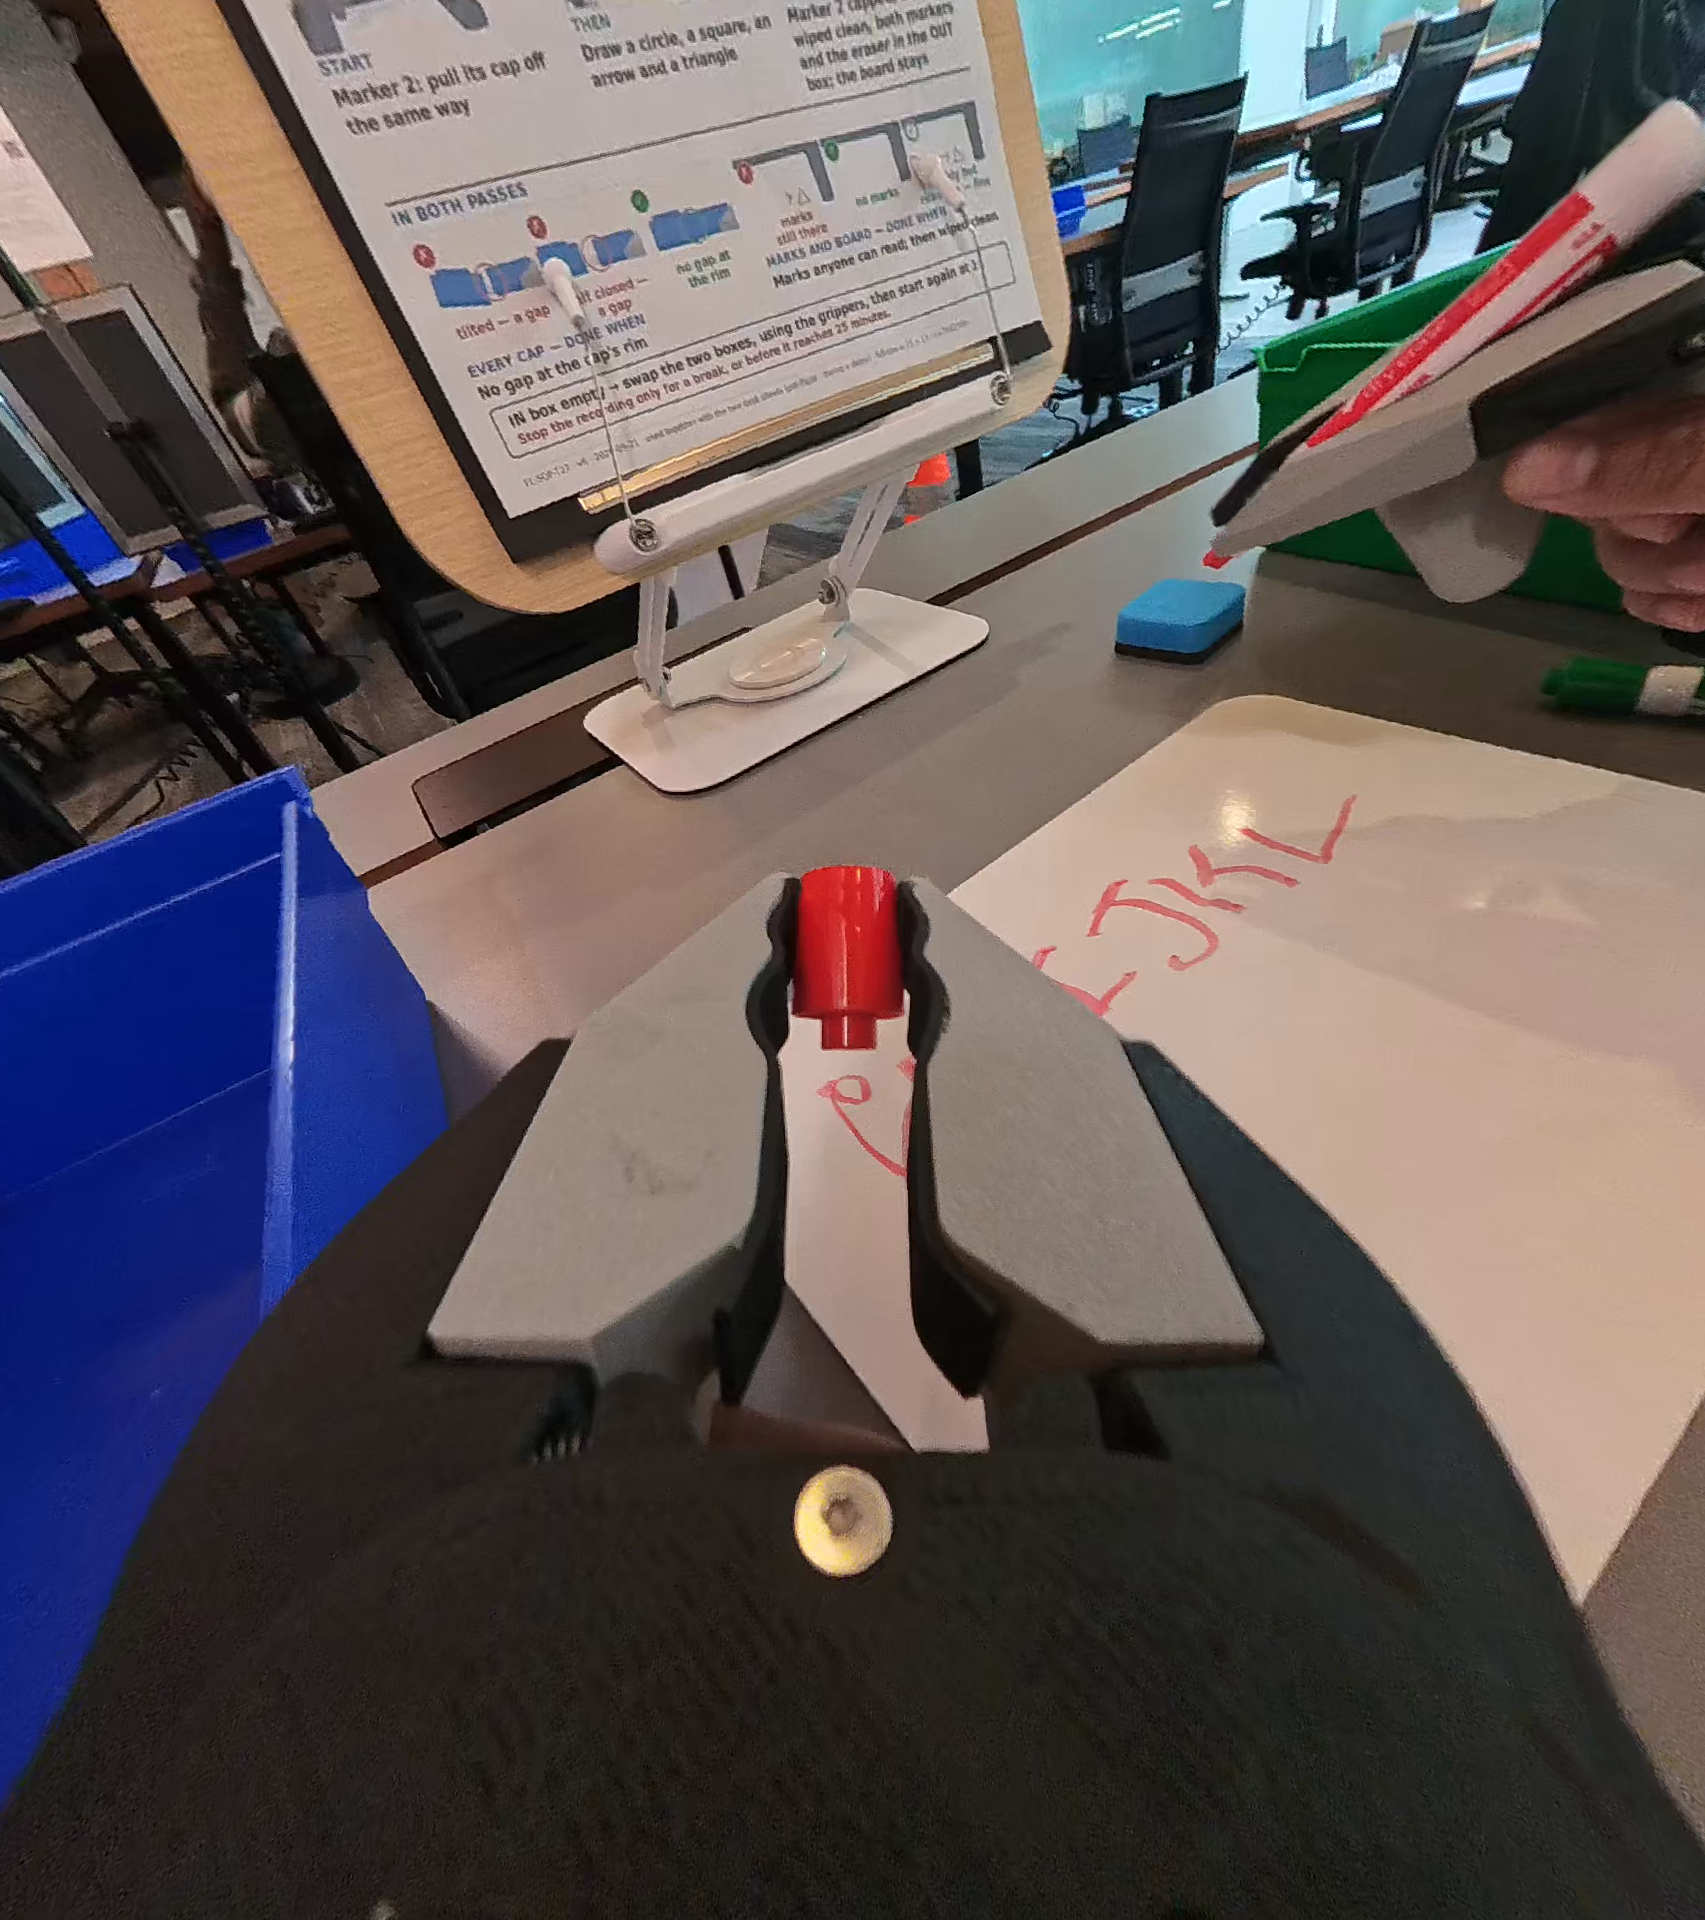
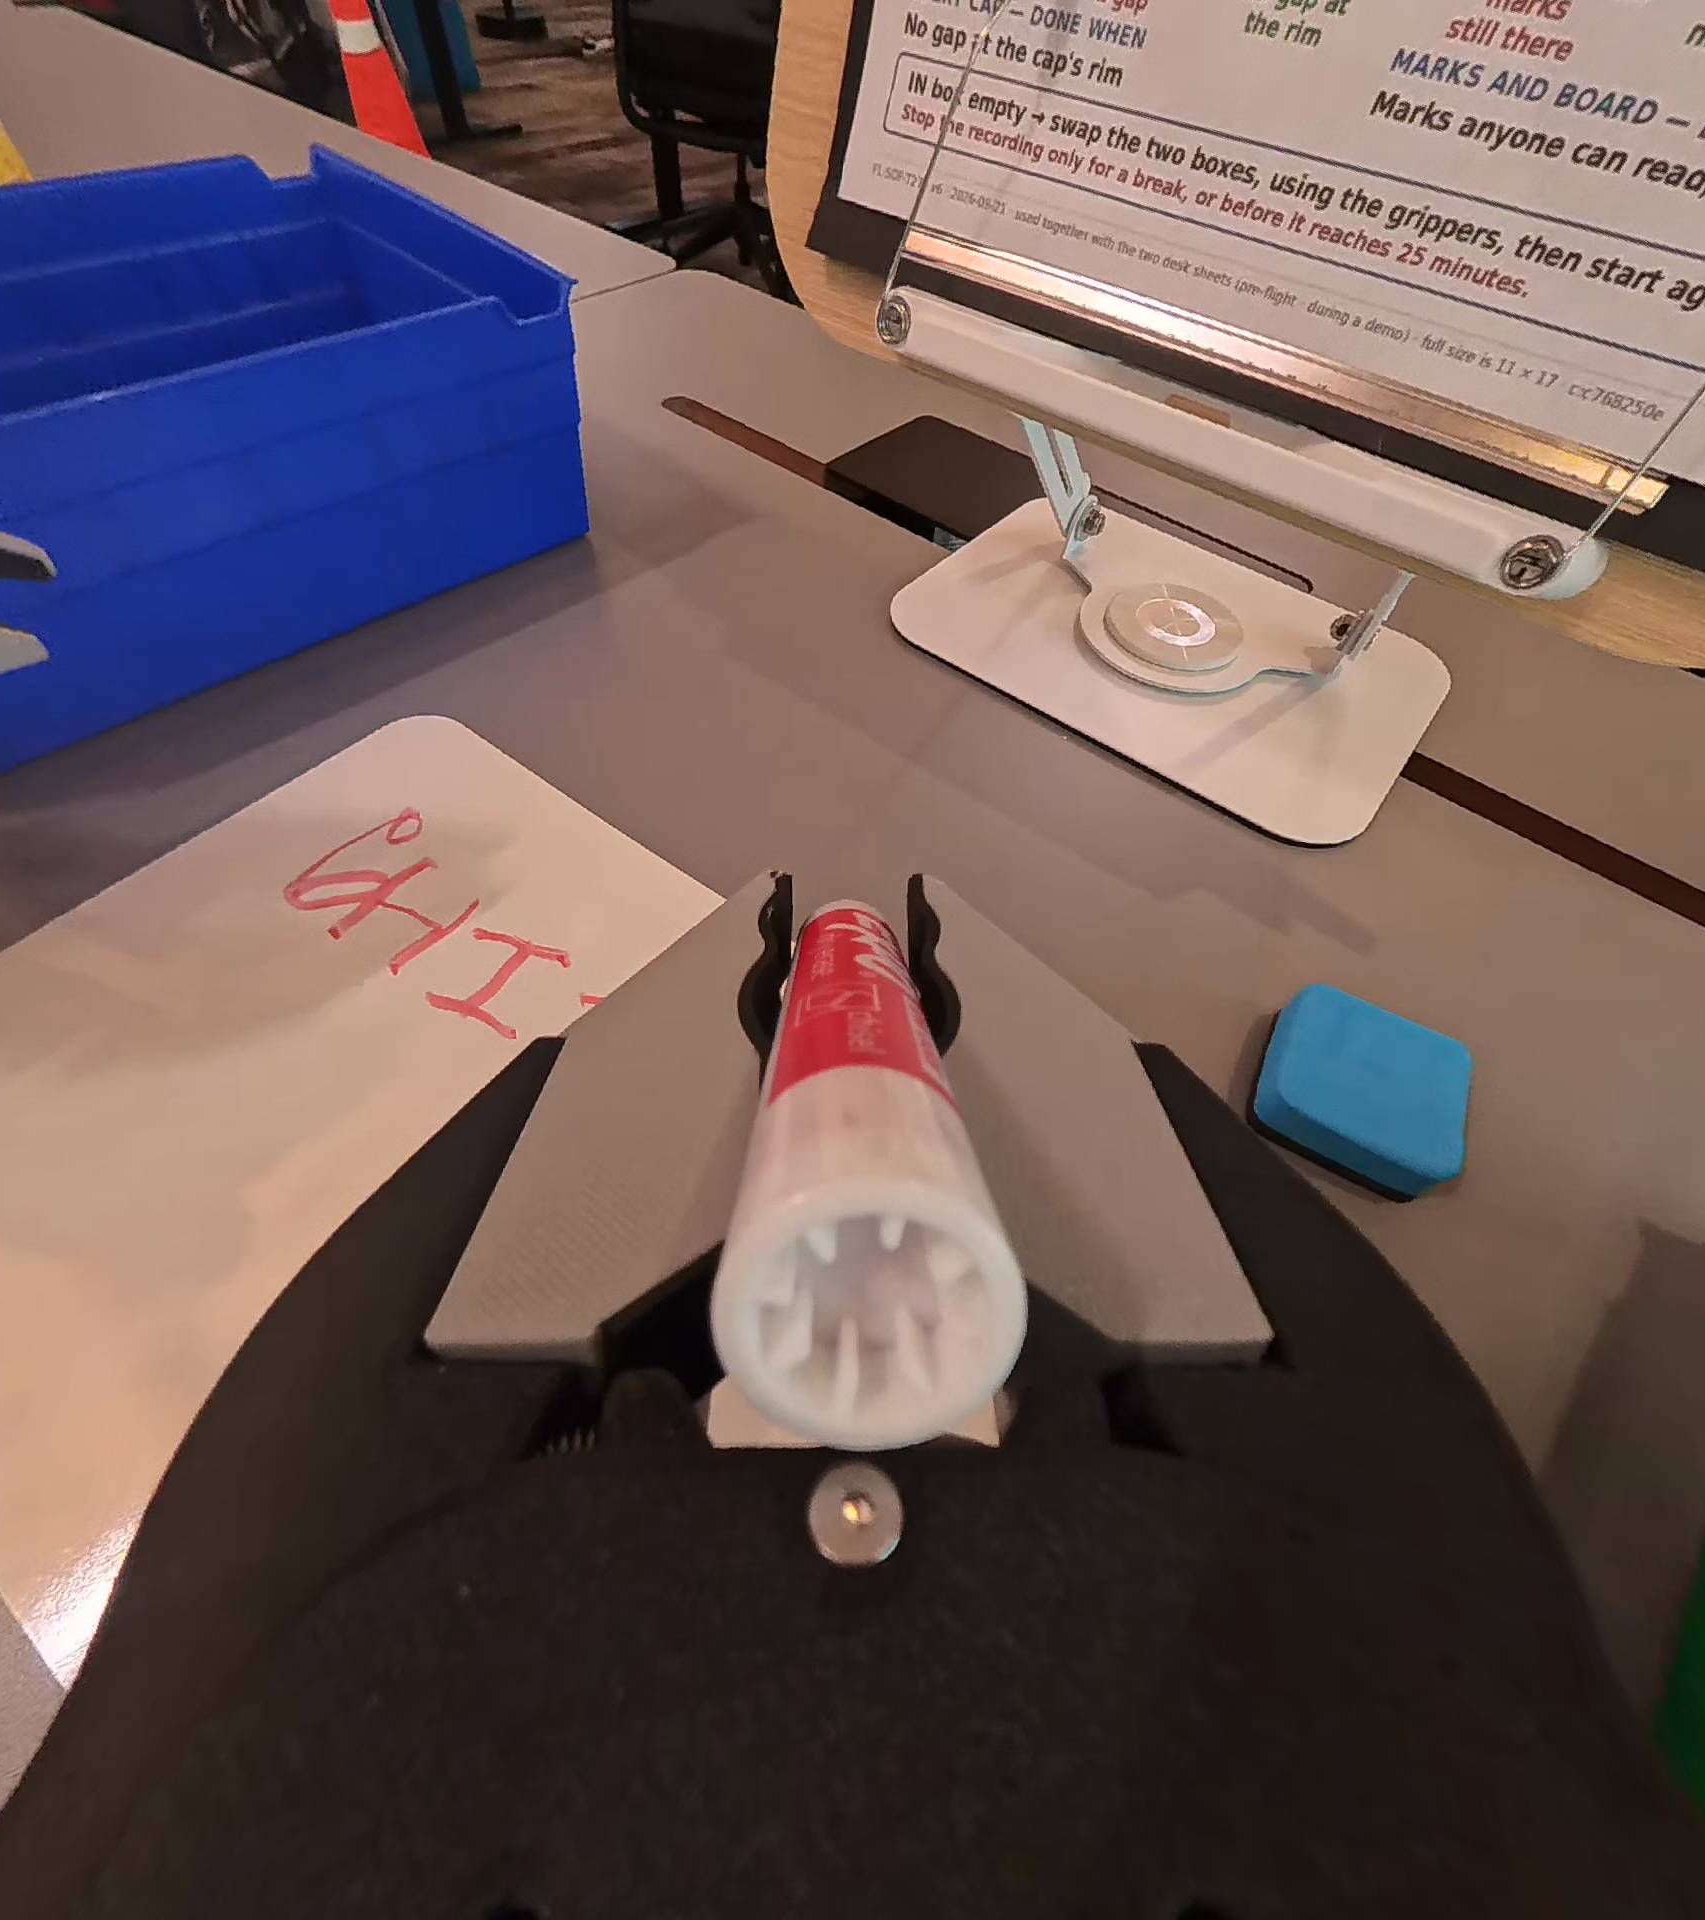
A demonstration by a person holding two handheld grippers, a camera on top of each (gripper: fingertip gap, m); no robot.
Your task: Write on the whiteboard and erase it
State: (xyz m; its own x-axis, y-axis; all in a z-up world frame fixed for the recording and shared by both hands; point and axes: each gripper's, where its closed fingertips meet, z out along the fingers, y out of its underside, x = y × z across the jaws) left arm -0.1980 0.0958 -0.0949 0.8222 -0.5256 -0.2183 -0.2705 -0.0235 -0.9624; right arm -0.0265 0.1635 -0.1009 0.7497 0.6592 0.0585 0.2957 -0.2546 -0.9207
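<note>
recapping next imo: left gripper (image 1: 846, 961) pinching red cap (image 1: 846, 951), right gripper (image 2: 848, 961) clamped on red marker (image 2: 853, 1122), so line tip and cap up straight before pushing.

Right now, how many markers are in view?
2. A red marker is clamped in the right tool, raised above the table. A green marker lies on the table beyond the whiteboard. The bins could hide more.

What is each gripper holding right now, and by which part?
The left gripper clamps the red cap by its sides. The right gripper grips the red marker around its barrel.
</note>
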